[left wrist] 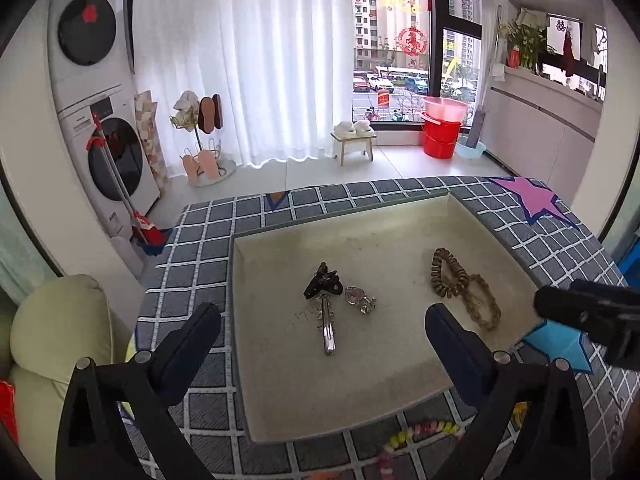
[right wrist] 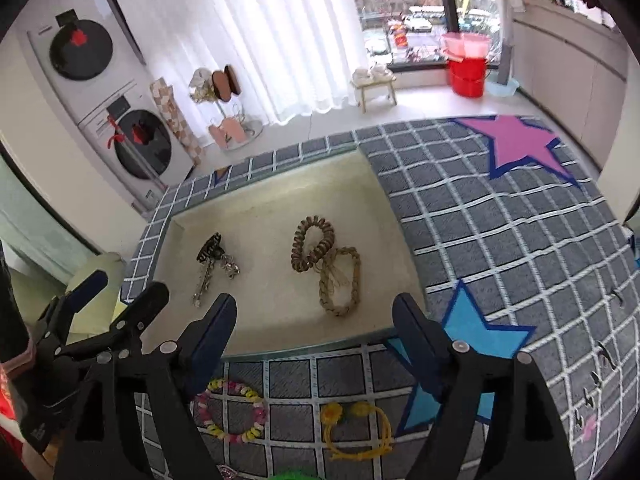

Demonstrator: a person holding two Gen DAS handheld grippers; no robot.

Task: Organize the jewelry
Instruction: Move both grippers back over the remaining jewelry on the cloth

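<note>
Currently noted: left gripper (left wrist: 322,330) released, holding nothing, low in frame over cream tray (left wrist: 400,216). Right gripper (right wrist: 314,322) likewise spread, empty. Silver hair clip (left wrist: 327,326) mid-tray; coiled hair tie (right wrist: 313,243) and braided bracelet (right wrist: 339,282) touching, right of centre.

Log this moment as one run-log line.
left hand-held gripper: open, empty | right hand-held gripper: open, empty | tray: spiral tie, braided tie, clips | mat: beaded bracelet
</note>
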